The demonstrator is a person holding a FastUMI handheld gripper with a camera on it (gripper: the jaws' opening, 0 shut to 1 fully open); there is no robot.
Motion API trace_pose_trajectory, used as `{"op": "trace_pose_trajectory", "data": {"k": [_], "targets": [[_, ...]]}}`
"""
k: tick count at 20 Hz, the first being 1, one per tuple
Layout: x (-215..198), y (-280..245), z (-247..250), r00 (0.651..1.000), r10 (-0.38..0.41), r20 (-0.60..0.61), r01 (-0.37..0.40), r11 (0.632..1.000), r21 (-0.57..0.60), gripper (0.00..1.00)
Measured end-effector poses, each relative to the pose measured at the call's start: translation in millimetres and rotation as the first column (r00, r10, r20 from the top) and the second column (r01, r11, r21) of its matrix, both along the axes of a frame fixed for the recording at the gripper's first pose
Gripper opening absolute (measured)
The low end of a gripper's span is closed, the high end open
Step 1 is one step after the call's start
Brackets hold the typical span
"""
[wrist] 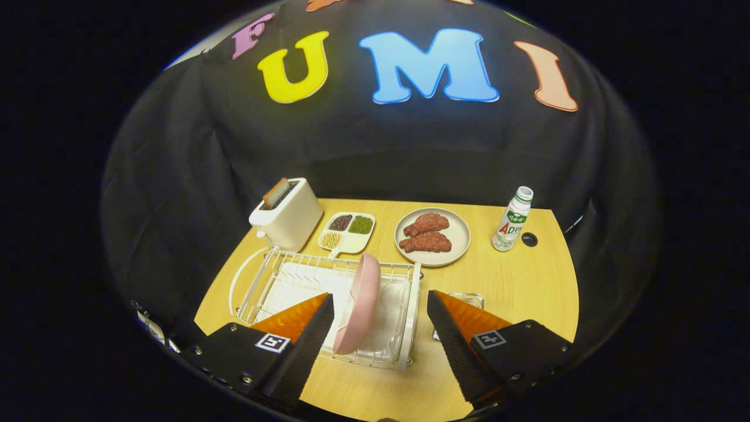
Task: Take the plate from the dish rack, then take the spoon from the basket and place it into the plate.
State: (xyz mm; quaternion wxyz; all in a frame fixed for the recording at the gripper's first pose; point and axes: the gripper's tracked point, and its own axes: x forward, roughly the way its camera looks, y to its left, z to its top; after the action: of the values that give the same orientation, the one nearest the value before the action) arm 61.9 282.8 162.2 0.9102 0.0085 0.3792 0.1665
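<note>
Presently, table (515, 287): wooden, carries everything.
Dish rack (275, 275): white wire, just ahead of the fingers.
Pink plate (358, 305): on edge in the rack's slots, apparently for draining; long axis runs away from the gripper, rim uppermost.
Gripper (381, 328): fingers spread, straddling the plate, touching nothing.
Basket (466, 300): beyond the right finger; spoon not discernible.
</note>
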Motion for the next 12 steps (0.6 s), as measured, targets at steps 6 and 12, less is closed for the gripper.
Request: {"op": "trace_pose_trajectory", "data": {"k": [6, 12], "targets": [[32.7, 18.6, -35.3, 0.982, -0.011, -0.186, -0.001, 0.998, -0.061, 0.98], [47.2, 25.3, -78.3, 0.935, -0.067, -0.349, 0.039, 0.995, -0.088, 0.98]]}}
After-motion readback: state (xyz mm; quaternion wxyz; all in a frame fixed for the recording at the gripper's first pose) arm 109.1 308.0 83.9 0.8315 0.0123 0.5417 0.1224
